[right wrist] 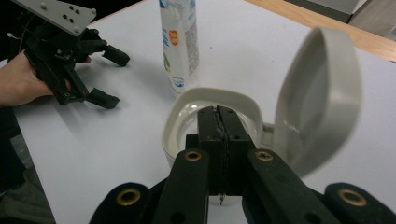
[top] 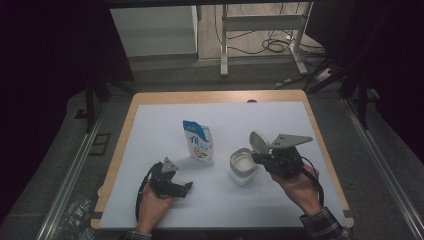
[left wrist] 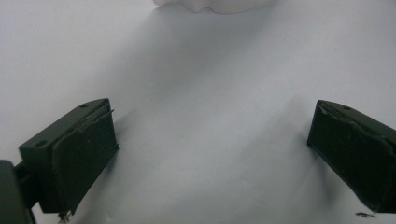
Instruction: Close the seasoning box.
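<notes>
My right hand (top: pixel 299 186) reaches in from the desk's (top: pixel 150 150) near edge, its gripper (right wrist: pixel 219 122) angled toward the white container (top: pixel 243 167), whose hinged lid (right wrist: pixel 320 93) stands open. My left hand (top: pixel 152 202) rests on the desk, its gripper (top: pixel 186 189) lying level. The white-and-blue pouch (top: pixel 199 141) stands upright between the two grippers; its print is too small to read. My right fingers are pressed together, holding nothing, their tips at the container's rim. My left fingers stand wide apart over the bare desk.
</notes>
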